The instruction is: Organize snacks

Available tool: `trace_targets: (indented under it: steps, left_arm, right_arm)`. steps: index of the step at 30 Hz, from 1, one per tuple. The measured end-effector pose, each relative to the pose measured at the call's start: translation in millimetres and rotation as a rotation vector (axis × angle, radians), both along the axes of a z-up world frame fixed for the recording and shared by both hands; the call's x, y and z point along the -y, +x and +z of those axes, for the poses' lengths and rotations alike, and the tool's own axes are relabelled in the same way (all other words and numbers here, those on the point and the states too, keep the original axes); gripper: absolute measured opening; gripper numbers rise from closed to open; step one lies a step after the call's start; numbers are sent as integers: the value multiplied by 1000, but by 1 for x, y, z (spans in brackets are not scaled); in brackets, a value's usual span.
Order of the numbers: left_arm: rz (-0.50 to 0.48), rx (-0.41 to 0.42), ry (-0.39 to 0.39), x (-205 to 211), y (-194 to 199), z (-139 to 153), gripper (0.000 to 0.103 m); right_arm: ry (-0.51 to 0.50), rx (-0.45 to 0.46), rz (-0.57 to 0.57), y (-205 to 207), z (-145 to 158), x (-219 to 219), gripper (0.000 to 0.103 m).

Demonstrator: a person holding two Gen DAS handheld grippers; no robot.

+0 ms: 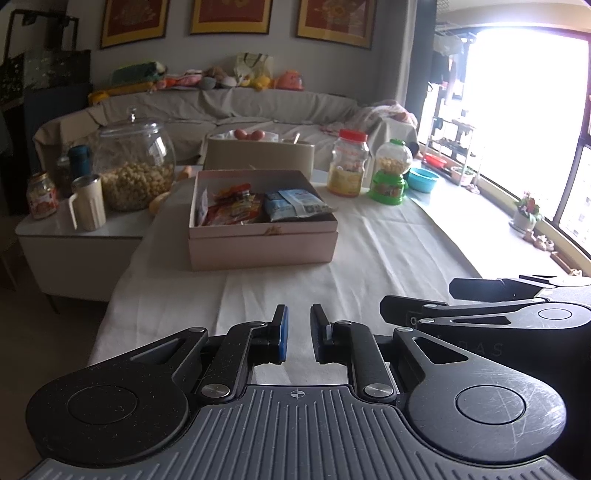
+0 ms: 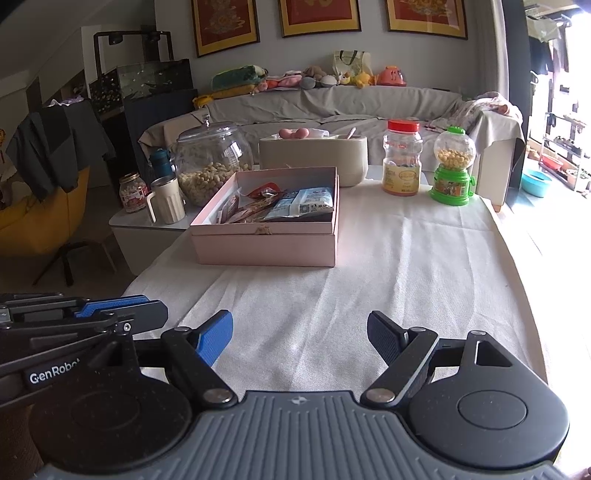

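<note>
Grey wall point(image 2: 369, 48) with three gold-framed red pictures point(image 2: 319, 16). Long sofa point(image 2: 332, 107) under grey cover, stuffed toys point(image 2: 317, 79) along back. Fish tank point(image 2: 144, 83) on dark stand at left. Bright window point(image 1: 528, 122) at right, daylight washing over white tablecloth point(image 2: 406, 266).

You have a box point(image 2: 266, 240) standing on the cloth-covered table point(image 2: 388, 280), left of centre and far from both grippers. Snack packets point(image 2: 295, 205) lie inside it. Left of the box, on a side cabinet point(image 2: 147, 229), stand a large jar point(image 2: 210, 162), a mug point(image 2: 168, 199) before it, and a small jar point(image 2: 133, 192) further left. Right of the box, at the far table edge, a bottle point(image 2: 402, 162) stands left of a candy dispenser point(image 2: 453, 166). A sofa point(image 2: 332, 103) runs behind.
</note>
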State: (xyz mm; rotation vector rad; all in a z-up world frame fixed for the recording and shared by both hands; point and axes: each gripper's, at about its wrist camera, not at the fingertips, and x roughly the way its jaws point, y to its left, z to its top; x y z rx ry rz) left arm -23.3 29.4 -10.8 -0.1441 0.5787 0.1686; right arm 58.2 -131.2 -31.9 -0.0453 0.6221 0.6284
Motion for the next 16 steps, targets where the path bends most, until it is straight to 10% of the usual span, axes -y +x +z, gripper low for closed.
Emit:
trace_targets:
  steps: [16]
  left_arm:
    - [4, -4, -53, -15, 8, -15, 17]
  right_arm:
    - [-28, -28, -11, 16, -6, -5, 86]
